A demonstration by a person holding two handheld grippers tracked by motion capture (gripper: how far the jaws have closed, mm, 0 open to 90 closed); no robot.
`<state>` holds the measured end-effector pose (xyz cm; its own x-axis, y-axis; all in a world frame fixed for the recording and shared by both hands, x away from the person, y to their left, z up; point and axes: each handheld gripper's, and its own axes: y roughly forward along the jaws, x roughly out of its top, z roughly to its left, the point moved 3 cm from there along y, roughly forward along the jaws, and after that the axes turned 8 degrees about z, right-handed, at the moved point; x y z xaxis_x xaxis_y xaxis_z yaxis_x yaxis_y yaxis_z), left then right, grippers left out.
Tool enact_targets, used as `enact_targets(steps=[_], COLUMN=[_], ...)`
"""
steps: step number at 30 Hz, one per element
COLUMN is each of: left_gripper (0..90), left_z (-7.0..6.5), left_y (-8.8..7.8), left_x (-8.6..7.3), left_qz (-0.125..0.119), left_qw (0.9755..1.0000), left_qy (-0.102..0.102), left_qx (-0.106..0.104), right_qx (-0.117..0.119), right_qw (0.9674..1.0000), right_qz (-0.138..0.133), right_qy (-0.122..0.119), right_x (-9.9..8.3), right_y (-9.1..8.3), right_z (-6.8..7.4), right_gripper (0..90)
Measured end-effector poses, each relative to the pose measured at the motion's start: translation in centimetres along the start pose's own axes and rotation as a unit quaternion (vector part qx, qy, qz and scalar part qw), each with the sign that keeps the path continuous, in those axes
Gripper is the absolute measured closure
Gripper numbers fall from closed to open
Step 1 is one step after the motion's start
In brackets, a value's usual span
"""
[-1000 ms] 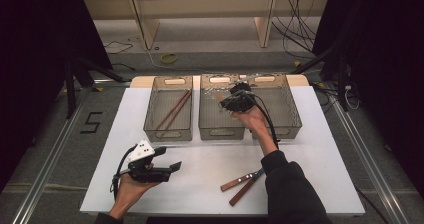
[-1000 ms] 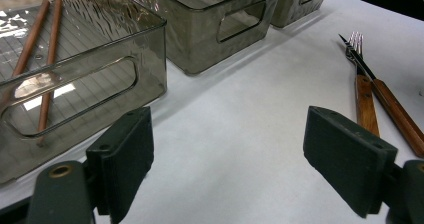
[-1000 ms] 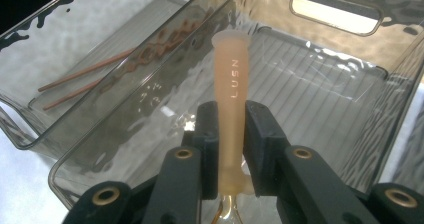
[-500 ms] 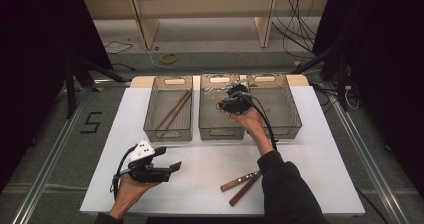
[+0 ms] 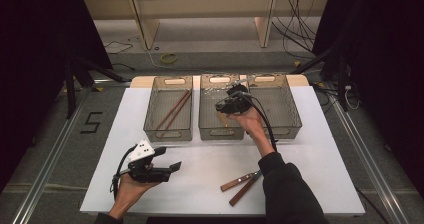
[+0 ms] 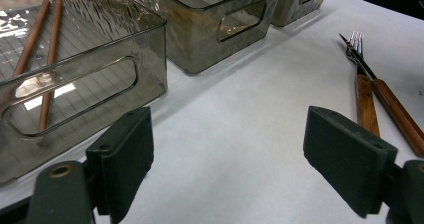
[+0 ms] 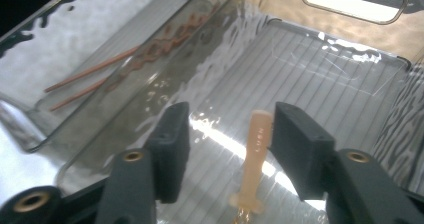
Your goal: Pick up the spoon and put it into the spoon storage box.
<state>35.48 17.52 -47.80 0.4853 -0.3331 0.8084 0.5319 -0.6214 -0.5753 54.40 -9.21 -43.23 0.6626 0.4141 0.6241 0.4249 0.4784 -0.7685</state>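
**Jaws spread over a pale handle in the middle bin**

The right gripper [image 7: 225,149], held over the middle smoked clear plastic bin [image 5: 207,130] at the centre of the high view, has just been opening its jaws; in the right gripper view they stand spread, with a pale peach plastic utensil handle [image 7: 256,159] between them, close to the right-hand jaw; whether that jaw touches it cannot be told; the handle lies on the bin's ribbed floor, its lower end running out at the bottom of the frame; beyond the bin's wall, at the upper left of that view, a pair of reddish-brown wooden chopsticks [image 7: 95,81] lies in the neighbouring left bin [image 5: 155,129]. The left gripper [image 5: 172,168], at the lower left of the high view, hovers above the white table [image 5: 320,149] with its jaws spread wide on nothing; at the right edge of the left gripper view lie a wooden-handled fork [image 6: 364,96] and a wooden-handled knife [image 6: 395,111], side by side on the table, well apart from the bins.
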Motion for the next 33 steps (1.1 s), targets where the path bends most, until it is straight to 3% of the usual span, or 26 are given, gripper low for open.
enact_targets(steps=[7, 10, 14, 23, 26, 33], left_gripper=[19.5, 19.5, 19.4, 19.4, 19.4, 19.4], left_z=[0.0, 0.0, 0.0, 0.0, 0.0, 0.0], left_y=[0.0, 0.0, 0.0, 0.0, 0.0, 0.0], left_x=[0.0, 0.0, 0.0, 0.0, 0.0, 0.0], left_qz=[-0.001, 0.002, 0.002, 0.001, 0.001, 0.002], left_qw=[1.0, 1.0, 1.0, 1.0, 1.0, 1.0], left_qy=[-0.002, -0.001, 0.0, -0.001, -0.002, 0.001], left_qx=[0.0, 0.0, 0.001, 0.002, 0.002, 0.002], right_qx=[0.032, 0.044, 0.065, 0.08, 0.072, 0.08], right_qw=[0.9989, 0.9974, 0.9956, 0.9939, 0.9937, 0.9917], right_qz=[-0.007, -0.007, -0.007, 0.007, 0.016, 0.033], right_qy=[-0.033, -0.057, -0.068, -0.076, -0.085, -0.095], right_x=[-0.9, -2.0, -4.2, -9.8, -11.2, -13.7], right_y=[-3.0, -4.5, -5.9, -6.4, -6.5, -6.8], right_z=[1.8, 2.9, 4.2, 6.1, 6.5, 7.3], right_gripper=[40.8, 40.6, 41.0, 40.8, 41.7, 42.5])
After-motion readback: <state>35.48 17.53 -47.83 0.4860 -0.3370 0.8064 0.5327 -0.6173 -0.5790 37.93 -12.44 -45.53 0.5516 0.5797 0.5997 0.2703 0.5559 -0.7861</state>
